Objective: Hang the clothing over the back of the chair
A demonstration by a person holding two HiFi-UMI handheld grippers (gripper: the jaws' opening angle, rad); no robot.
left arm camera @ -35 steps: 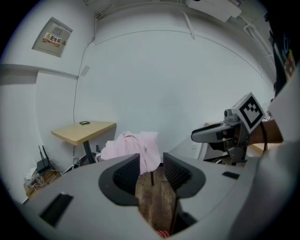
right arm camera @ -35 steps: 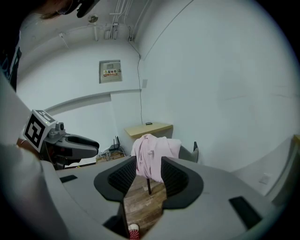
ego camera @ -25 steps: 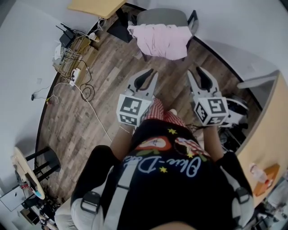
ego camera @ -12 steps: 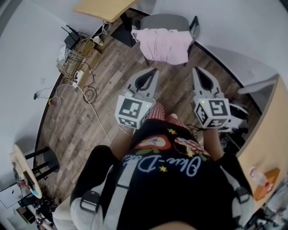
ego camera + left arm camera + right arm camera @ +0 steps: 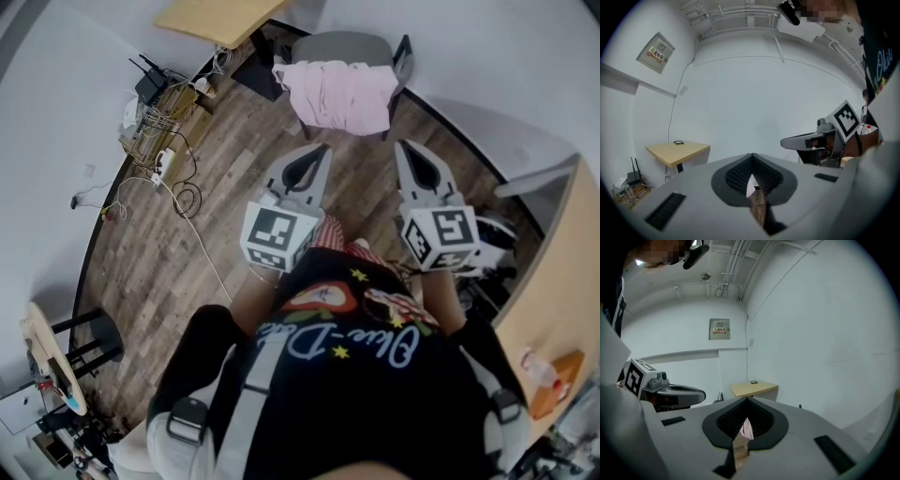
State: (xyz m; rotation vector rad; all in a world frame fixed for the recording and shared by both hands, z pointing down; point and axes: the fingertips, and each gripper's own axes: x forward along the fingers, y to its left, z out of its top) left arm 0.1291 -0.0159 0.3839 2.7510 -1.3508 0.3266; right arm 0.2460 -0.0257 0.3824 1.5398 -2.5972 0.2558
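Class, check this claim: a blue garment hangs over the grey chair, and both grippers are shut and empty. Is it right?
No. The garment is pink, not blue, as the head view shows. The rest stands: it hangs over the grey chair, and the left gripper and right gripper are shut and empty.

The right gripper [image 5: 746, 400] holds its 2 jaws together, empty. Pink clothing [image 5: 747, 430] shows through their gap, with a wooden table [image 5: 753, 388] beyond.

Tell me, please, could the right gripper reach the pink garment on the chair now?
Probably, after a step forward: only wooden floor lies between the right gripper and the pink garment, though its shut jaws must open.
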